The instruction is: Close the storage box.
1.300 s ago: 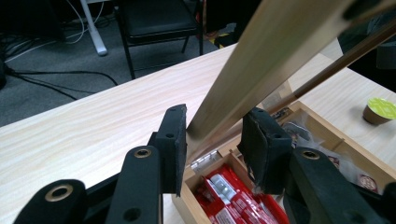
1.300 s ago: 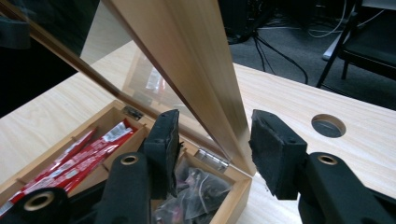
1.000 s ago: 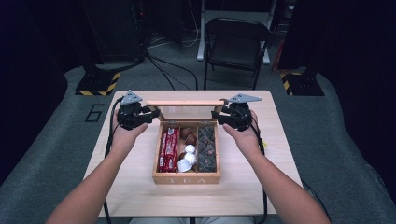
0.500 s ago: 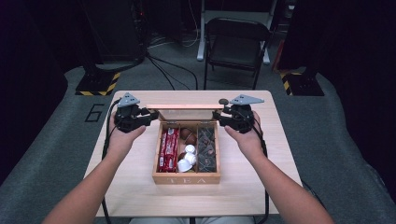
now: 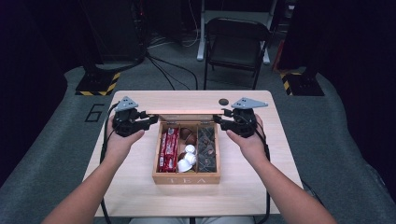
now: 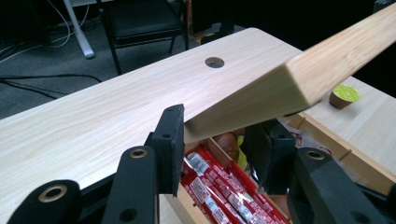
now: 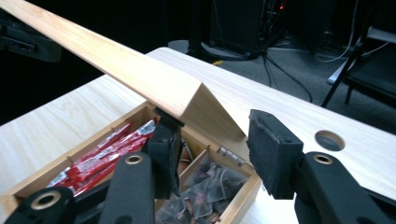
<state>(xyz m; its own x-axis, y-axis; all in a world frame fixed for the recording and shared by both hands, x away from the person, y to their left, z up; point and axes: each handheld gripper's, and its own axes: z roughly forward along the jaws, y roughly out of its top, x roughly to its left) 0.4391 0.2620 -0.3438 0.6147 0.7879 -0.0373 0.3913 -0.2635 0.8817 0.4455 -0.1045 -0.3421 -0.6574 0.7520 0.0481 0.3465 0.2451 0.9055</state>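
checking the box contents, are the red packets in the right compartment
No, the red packets fill the left compartment of the tea box.

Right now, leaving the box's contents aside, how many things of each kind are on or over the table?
Light wooden tea box with hinged lid: 1
Black claws, left claw and right claw: 2
Green-topped brown capsule: 1
Total: 4

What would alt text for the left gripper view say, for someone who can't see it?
Two black jaws of the left gripper clasp the side edge of a raised wooden lid over an open box. Below lie red packets, on a pale wooden table that has a round hole; a green-topped capsule sits to the right.
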